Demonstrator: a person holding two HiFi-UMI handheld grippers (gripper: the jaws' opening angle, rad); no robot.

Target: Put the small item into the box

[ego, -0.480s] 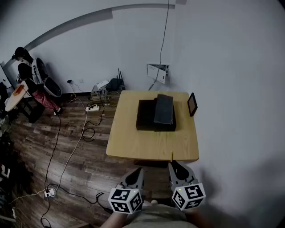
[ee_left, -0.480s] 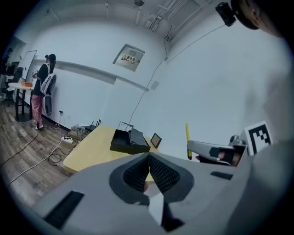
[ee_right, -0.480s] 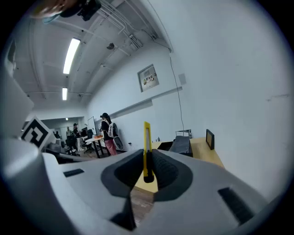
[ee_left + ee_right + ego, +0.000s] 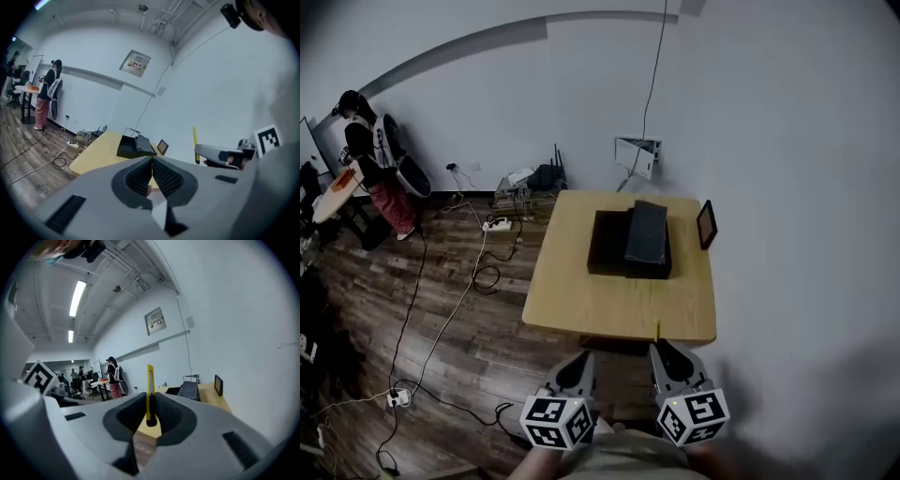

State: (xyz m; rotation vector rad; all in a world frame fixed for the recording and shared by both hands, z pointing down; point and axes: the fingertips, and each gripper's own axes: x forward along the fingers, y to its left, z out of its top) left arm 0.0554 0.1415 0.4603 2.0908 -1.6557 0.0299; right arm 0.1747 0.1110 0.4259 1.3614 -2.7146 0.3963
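A black box lies on the wooden table, its lid propped across the open top; it also shows as the box in the left gripper view and the box in the right gripper view. My right gripper hangs just short of the table's near edge, shut on a thin yellow stick-like item that stands upright between the jaws, its tip over the edge. My left gripper is beside it, shut with nothing in it.
A small tablet stands at the table's right edge by the wall. Cables and a power strip lie on the wood floor to the left. A person stands far off at the back left.
The view has shifted slightly; both grippers sit a little lower and left in the frame. The distant person at back left has moved.
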